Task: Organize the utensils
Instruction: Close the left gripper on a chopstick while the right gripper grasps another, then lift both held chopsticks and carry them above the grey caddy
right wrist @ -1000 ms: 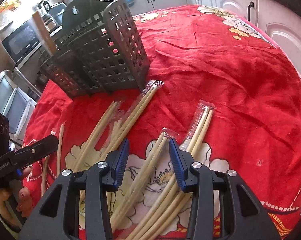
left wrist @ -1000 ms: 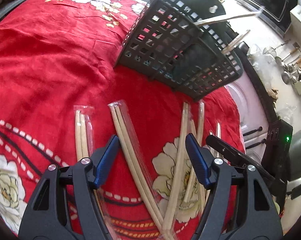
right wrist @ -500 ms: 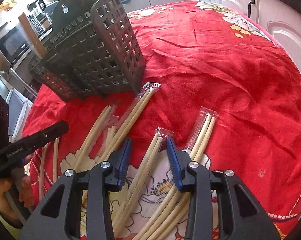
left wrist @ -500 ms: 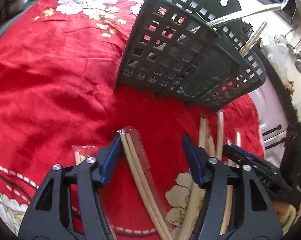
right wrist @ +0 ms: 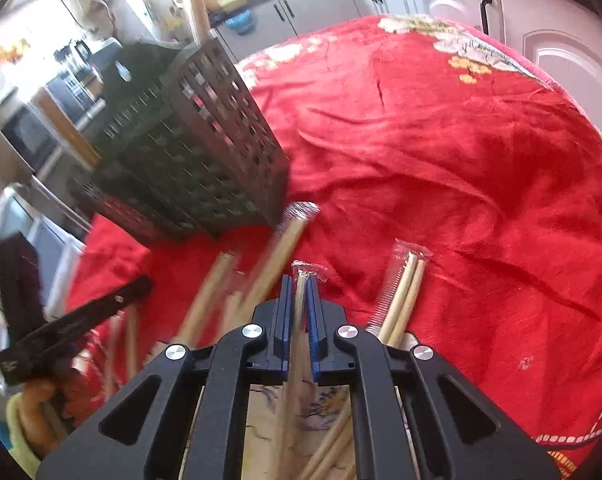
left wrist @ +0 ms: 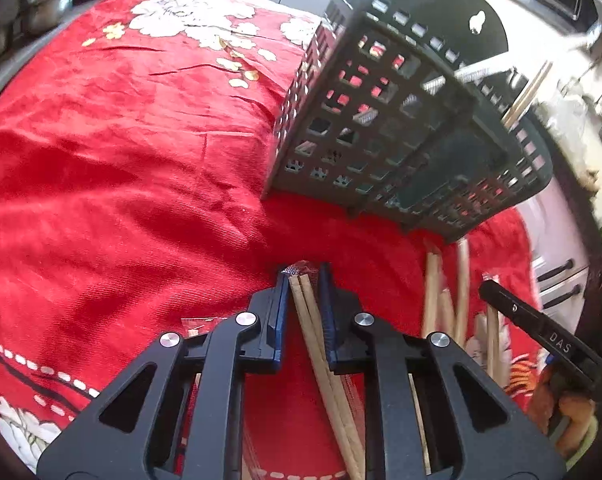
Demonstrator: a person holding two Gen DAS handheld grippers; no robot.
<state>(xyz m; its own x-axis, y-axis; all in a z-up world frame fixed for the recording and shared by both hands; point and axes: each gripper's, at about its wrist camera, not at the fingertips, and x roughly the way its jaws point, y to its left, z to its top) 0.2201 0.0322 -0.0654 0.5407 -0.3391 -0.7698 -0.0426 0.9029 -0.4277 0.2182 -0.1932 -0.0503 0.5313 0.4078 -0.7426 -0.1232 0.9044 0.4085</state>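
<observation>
A dark perforated utensil caddy (left wrist: pixel 385 128) stands on the red floral tablecloth (left wrist: pixel 121 168) near the table's far edge, divided into compartments. A metal utensil handle (left wrist: pixel 481 70) leans out of one compartment and a pair of wooden chopsticks (left wrist: pixel 527 94) out of another; which section holds what beyond that cannot be told.

The left gripper (left wrist: pixel 304 280) is closing on a wrapped chopstick pair (left wrist: pixel 321 356). Its blue pads (left wrist: pixel 279 312) sit against the pair's upper end, and the clear wrapper tip pokes out just past the fingertips. The gripper points steeply down toward the cloth, just in front of the caddy.

The right gripper (right wrist: pixel 299 284) is clamped tight on another wrapped chopsticks pair (right wrist: pixel 299 360), whose crinkled wrapper end juts out beyond the fingertips. It too angles down at the cloth.

More wrapped pairs lie loose on the cloth: one (right wrist: pixel 401 300) just right of the right gripper, several blurred ones (right wrist: pixel 229 292) between it and the caddy. A hand (right wrist: pixel 41 400) holding the other gripper's handle shows at the lower left of the right wrist view.
</observation>
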